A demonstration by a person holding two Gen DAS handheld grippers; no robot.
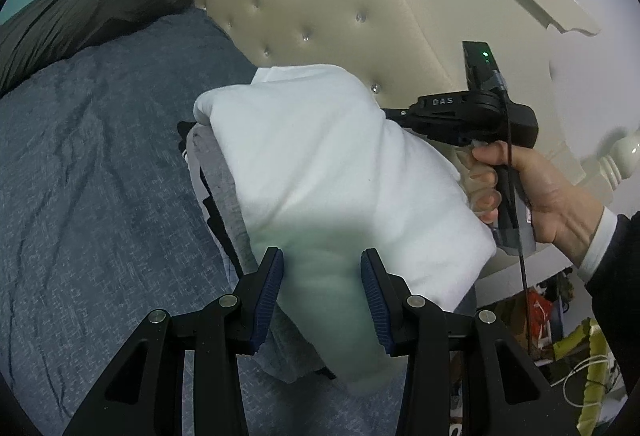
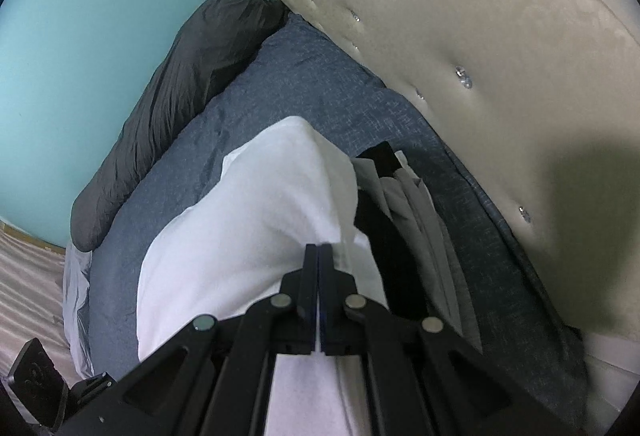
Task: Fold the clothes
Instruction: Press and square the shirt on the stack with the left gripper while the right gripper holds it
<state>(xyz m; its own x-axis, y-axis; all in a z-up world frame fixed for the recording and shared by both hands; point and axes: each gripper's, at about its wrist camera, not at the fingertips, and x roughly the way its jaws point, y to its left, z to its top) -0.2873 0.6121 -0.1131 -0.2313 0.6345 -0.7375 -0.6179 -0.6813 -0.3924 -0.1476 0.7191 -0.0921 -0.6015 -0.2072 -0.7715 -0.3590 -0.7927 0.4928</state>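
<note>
A thick folded white garment point(image 1: 320, 155) point(image 2: 248, 228) hangs over a stack of folded grey, black and white clothes point(image 1: 218, 191) point(image 2: 404, 203) on the bed. My left gripper point(image 1: 322, 276) has its blue pads pressed against both sides of the garment's near fold. My right gripper point(image 2: 319, 250), held by a hand point(image 1: 532, 187), is shut, with a pinch of the white cloth at its fingertips. In the left wrist view its tips are hidden behind the garment's far right edge.
The bed carries a blue-grey cover point(image 1: 92, 163) point(image 2: 304, 83). A black pillow point(image 1: 84, 7) point(image 2: 176, 95) lies at its far side. The cream tufted headboard point(image 1: 320, 7) point(image 2: 480, 35) stands close behind the stack. Bags and cables point(image 1: 568, 340) clutter the floor beside the bed.
</note>
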